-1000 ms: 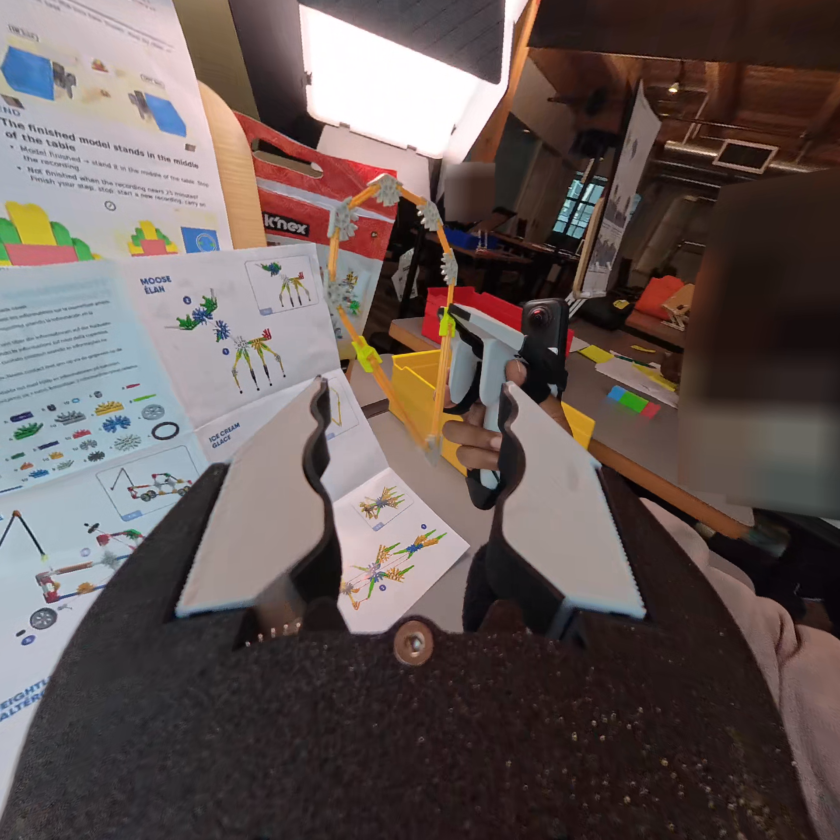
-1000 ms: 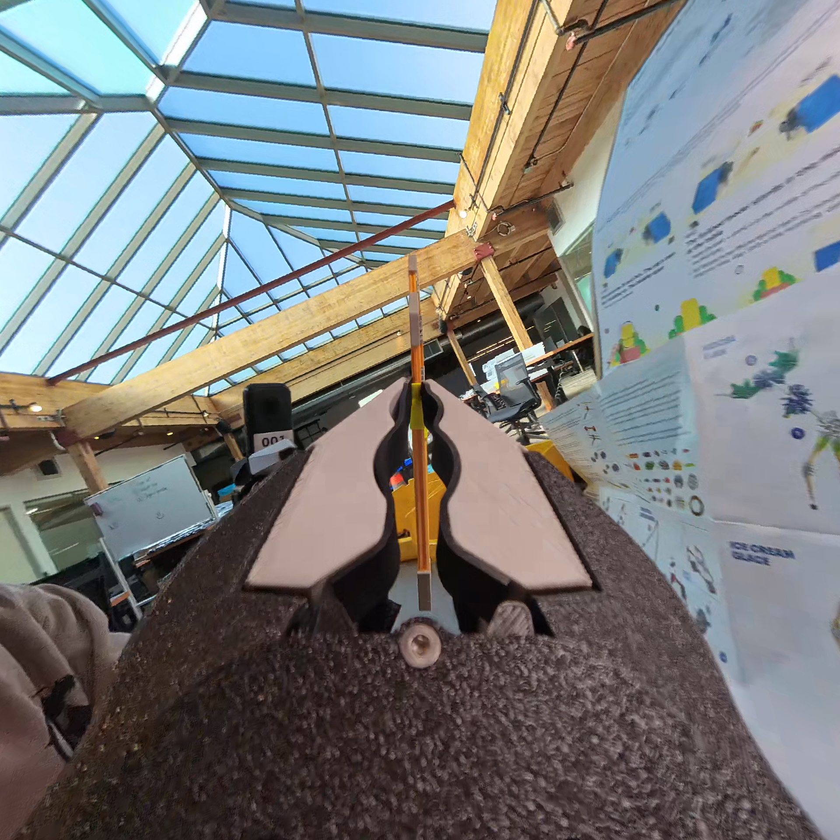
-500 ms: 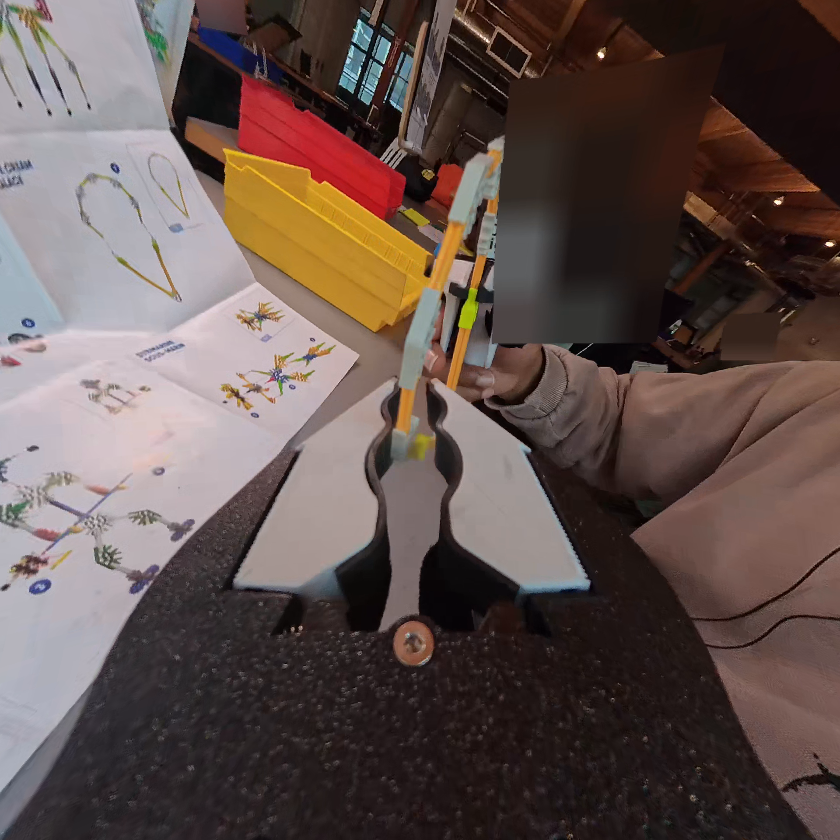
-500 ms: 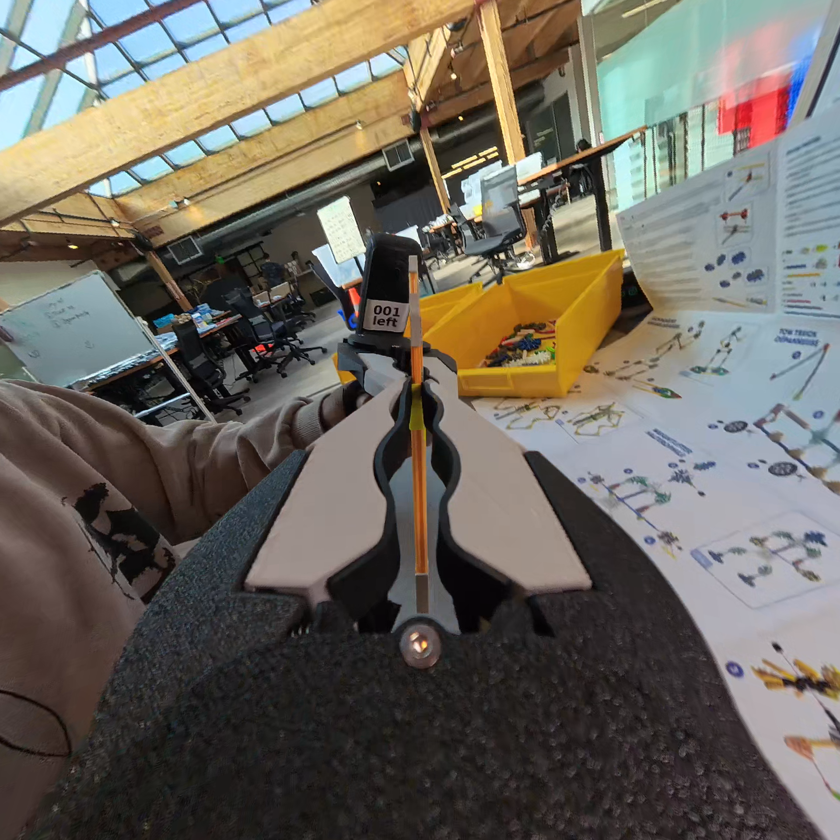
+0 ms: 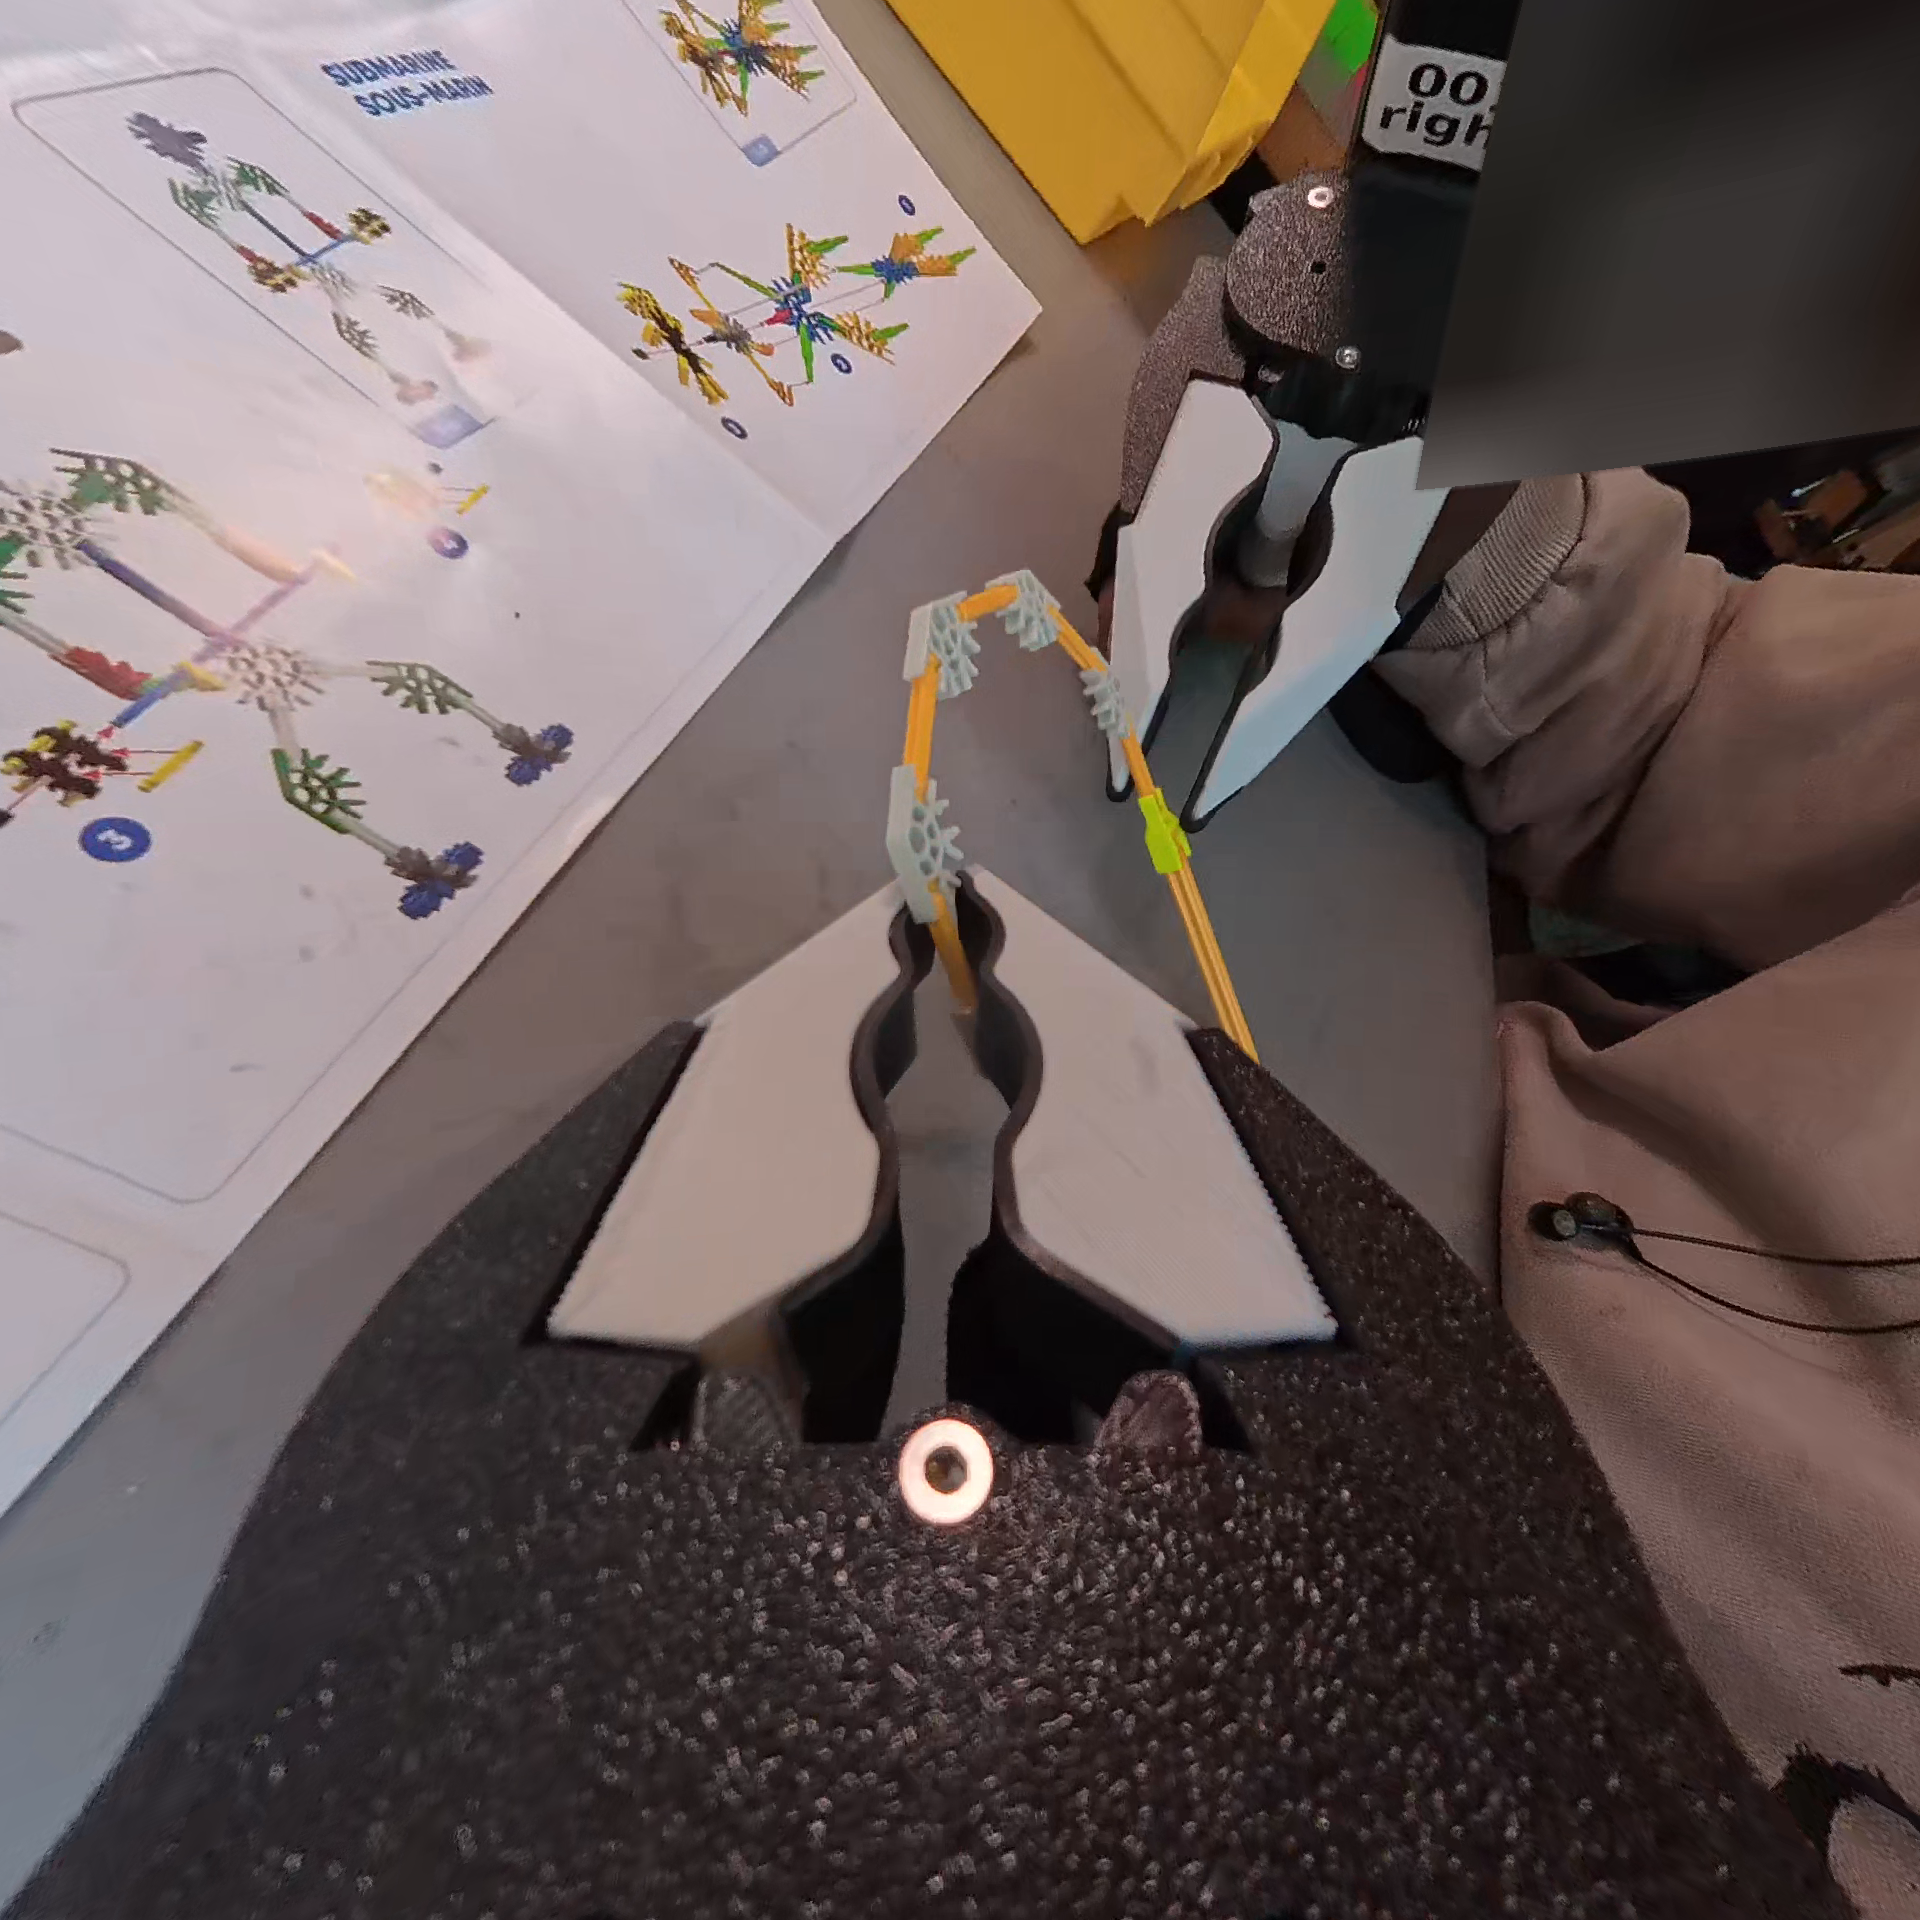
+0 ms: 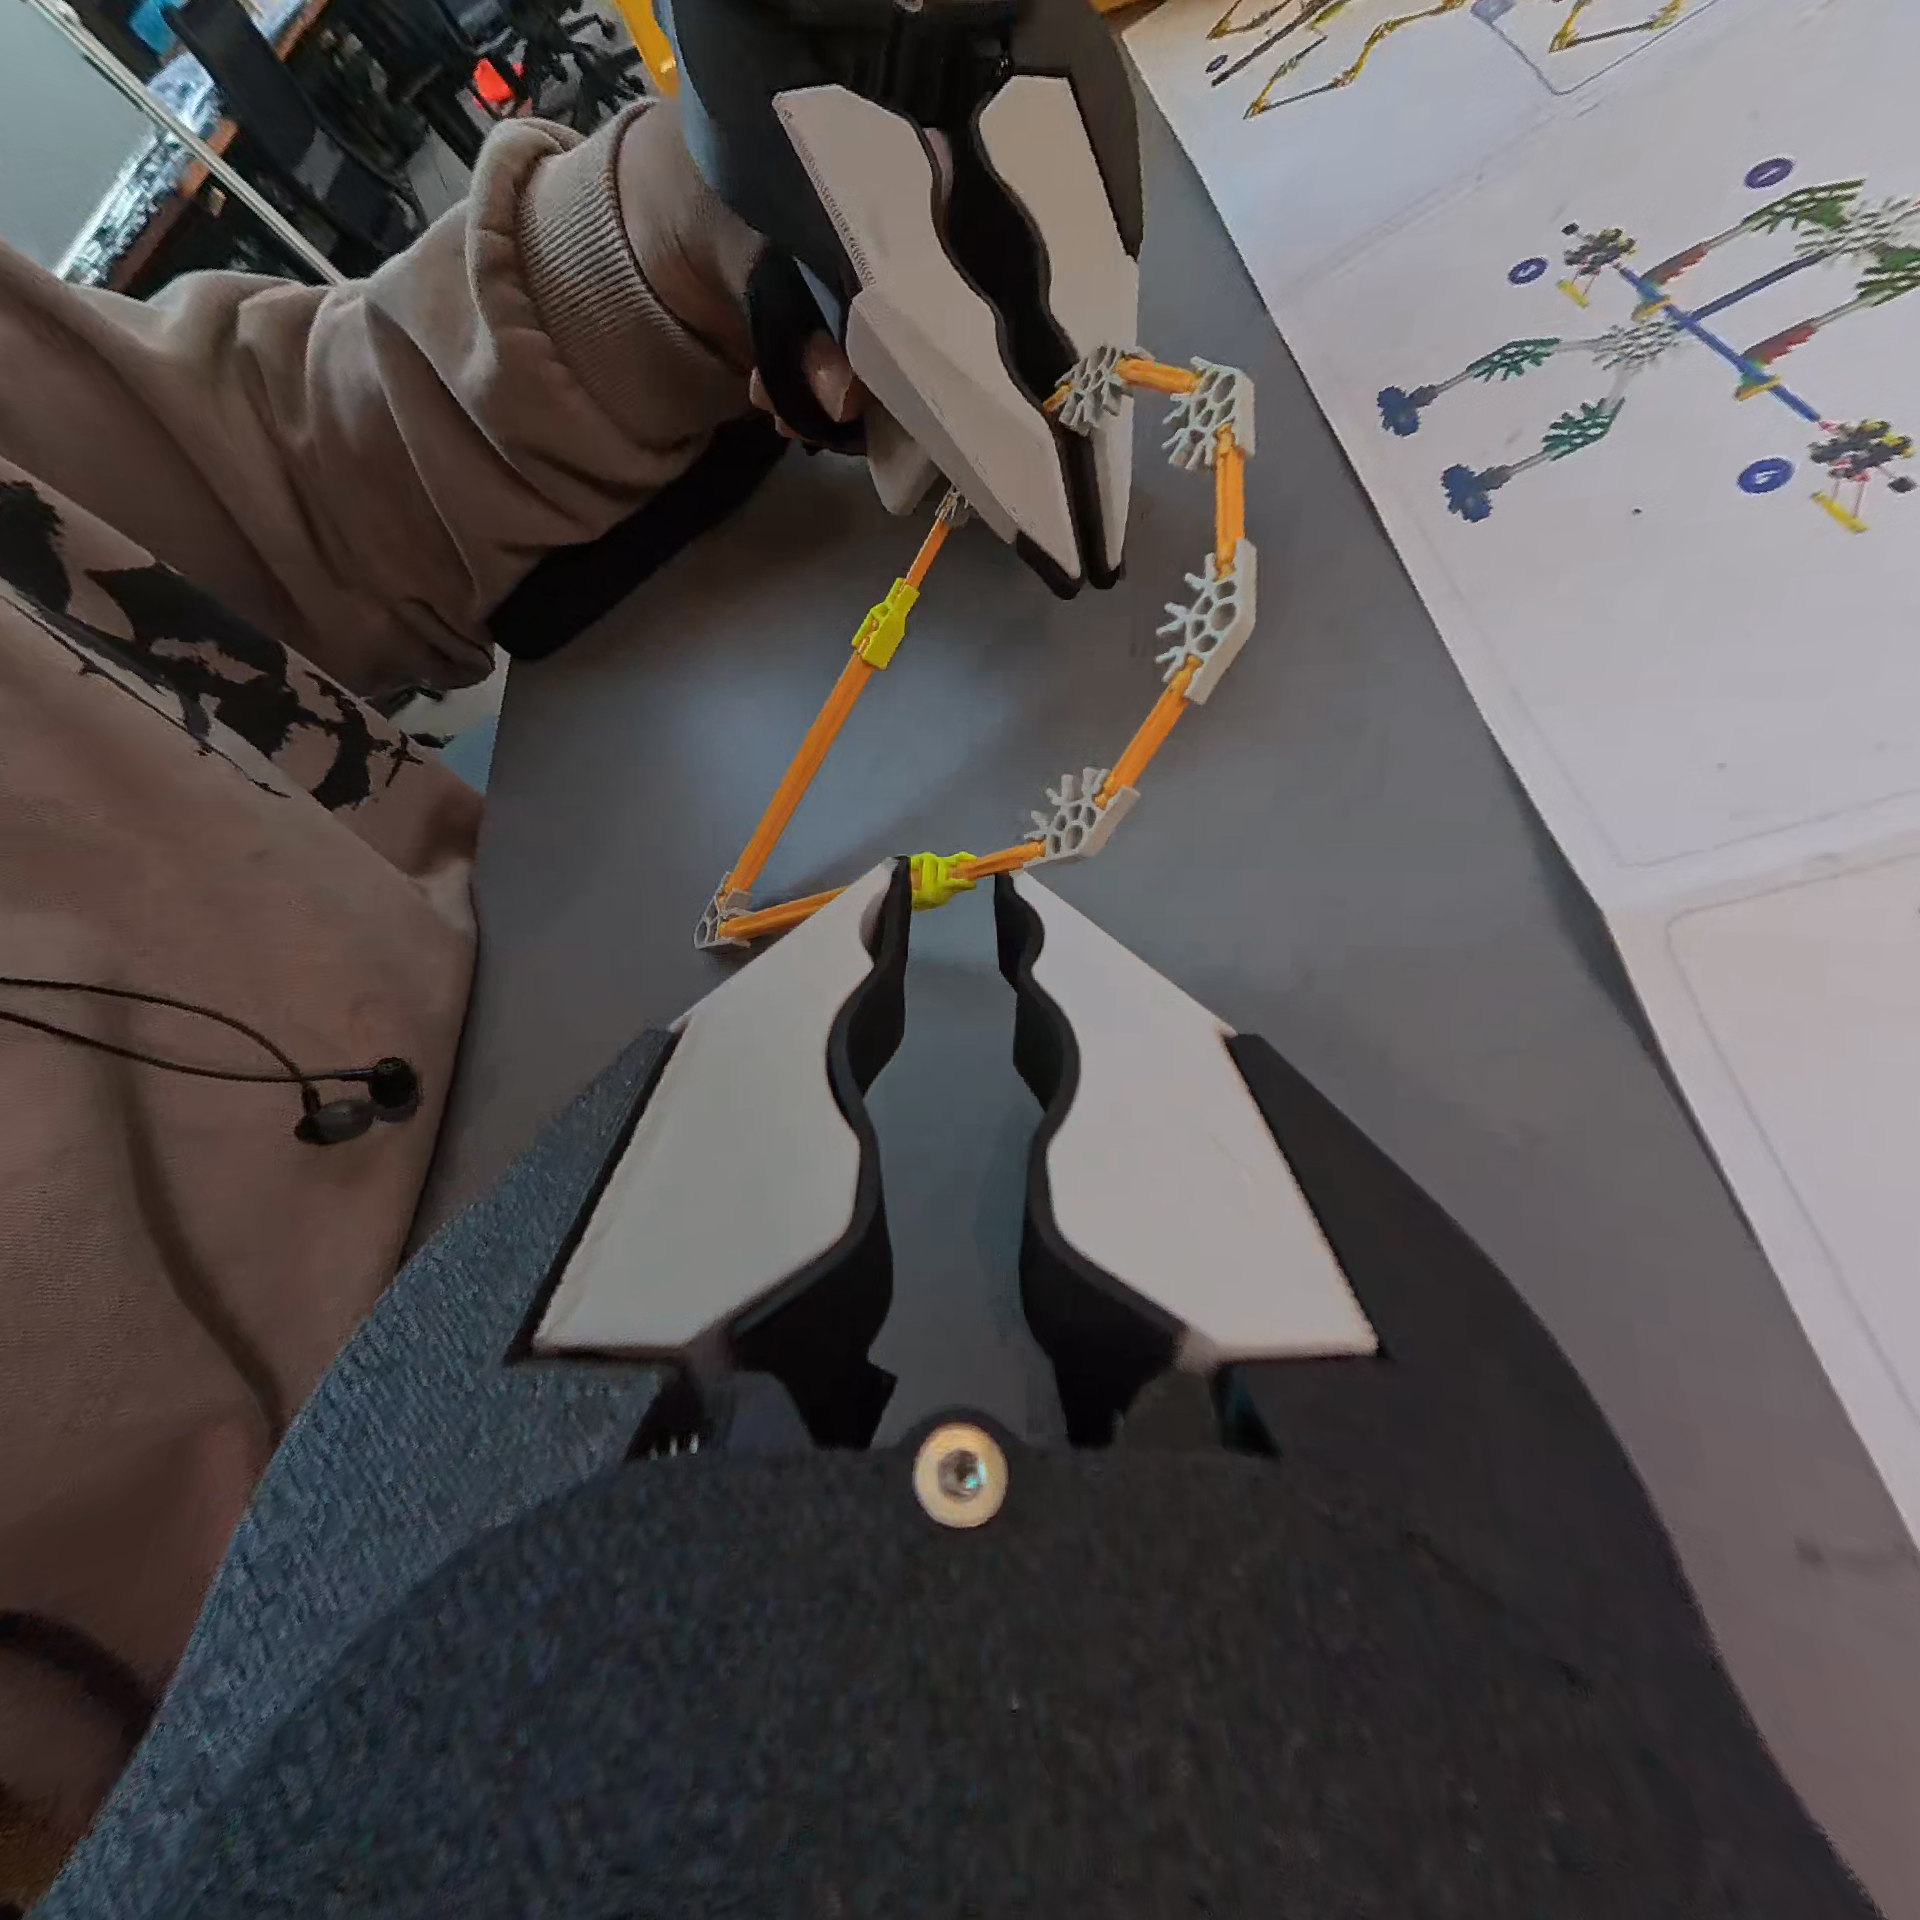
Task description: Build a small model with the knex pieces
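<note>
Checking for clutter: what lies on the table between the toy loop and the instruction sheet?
Nothing: in the right wrist view, only bare grey table separates the toy loop from the instruction sheet.

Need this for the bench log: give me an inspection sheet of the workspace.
Surface: grey table.
Job's things: loop of orange rods and grey connectors, on the table.
Clutter: instruction sheets spread alongside; yellow bin beyond them.
Grippers: left tongs shut on a rod of the loop; right tongs open, tips either side of a yellow-green clip.
Cables: earphone and its wire on the person's sweatshirt.
Surroundings: office chairs behind, dim.
</note>
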{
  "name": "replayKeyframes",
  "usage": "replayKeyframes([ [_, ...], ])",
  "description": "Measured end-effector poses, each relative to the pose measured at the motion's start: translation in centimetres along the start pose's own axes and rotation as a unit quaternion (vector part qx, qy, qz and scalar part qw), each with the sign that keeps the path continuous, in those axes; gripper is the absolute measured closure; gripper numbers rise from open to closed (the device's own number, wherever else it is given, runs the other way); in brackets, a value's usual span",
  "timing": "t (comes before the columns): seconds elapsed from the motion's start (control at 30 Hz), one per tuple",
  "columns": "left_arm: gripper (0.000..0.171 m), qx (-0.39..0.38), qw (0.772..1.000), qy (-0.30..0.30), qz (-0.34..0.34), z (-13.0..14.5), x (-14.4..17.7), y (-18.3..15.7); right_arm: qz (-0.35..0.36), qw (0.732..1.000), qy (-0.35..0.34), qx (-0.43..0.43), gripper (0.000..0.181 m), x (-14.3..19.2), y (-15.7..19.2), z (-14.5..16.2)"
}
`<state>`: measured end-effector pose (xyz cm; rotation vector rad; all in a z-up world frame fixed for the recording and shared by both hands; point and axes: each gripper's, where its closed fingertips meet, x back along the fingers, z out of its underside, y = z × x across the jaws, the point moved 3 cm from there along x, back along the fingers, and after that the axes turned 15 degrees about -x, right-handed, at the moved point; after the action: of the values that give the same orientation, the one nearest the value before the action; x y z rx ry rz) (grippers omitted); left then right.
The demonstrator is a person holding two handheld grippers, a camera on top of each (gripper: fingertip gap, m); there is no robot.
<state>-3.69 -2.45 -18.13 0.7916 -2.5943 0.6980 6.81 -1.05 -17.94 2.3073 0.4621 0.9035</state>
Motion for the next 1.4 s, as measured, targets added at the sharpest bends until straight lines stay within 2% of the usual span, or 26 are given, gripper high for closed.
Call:
replayKeyframes([
  [0.1, 0.168, -0.014, 1.0, -0.001, 0.019, 0.0, -0.4, -0.6, 0.025, 1.0, -0.011, 0.008, 0.145, 1.1, -0.7, -0.2],
  [0.23, 0.17, -0.047, 0.998, 0.009, 0.037, 0.1, -0.8, -1.7, -0.003, 0.999, -0.049, -0.011, 0.128, 2.8, -0.7, -1.0],
  [0.33, 0.17, -0.07, 0.996, 0.023, 0.058, 0.3, -1.4, -2.8, -0.056, 0.993, -0.095, -0.033, 0.128, 3.3, 0.3, -2.3],
  [0.43, 0.17, -0.09, 0.993, 0.039, 0.059, 0.7, -2.1, -3.6, -0.085, 0.992, -0.087, -0.038, 0.135, 2.3, 1.4, -2.1],
  [0.5, 0.168, -0.094, 0.993, 0.038, 0.065, 0.6, -2.4, -4.1, -0.062, 0.995, -0.074, -0.033, 0.175, 1.4, 1.2, -1.7],
  [0.63, 0.16, -0.088, 0.993, 0.015, 0.08, 0.0, -2.1, -4.5, -0.049, 0.997, -0.059, 0.001, 0.175, 1.5, 1.5, -1.3],
  [0.73, 0.158, -0.068, 0.994, -0.018, 0.088, -0.8, -1.5, -4.3, -0.014, 0.999, -0.048, 0.021, 0.175, 1.6, 0.3, -0.8],
  [0.97, 0.164, -0.023, 0.996, -0.045, 0.08, -1.6, -1.0, -3.9, -0.013, 0.998, -0.046, 0.033, 0.173, 1.7, 0.4, -0.8],
  [1.1, 0.165, -0.042, 0.995, -0.041, 0.085, -1.6, -1.2, -4.6, -0.033, 0.998, -0.047, 0.035, 0.158, 1.4, 1.1, -0.8],
  [1.27, 0.165, -0.047, 0.992, -0.062, 0.096, -2.2, -0.7, -4.9, -0.062, 0.995, -0.082, 0.014, 0.165, 1.9, 1.7, -1.7],
  [1.33, 0.166, -0.052, 0.991, -0.063, 0.107, -2.2, -0.6, -5.2, -0.064, 0.994, -0.092, 0.008, 0.157, 1.8, 1.7, -1.9],
  [1.4, 0.166, -0.061, 0.99, -0.06, 0.115, -2.2, -0.9, -5.7, -0.075, 0.992, -0.1, -0.005, 0.156, 1.9, 1.8, -2.1],
])
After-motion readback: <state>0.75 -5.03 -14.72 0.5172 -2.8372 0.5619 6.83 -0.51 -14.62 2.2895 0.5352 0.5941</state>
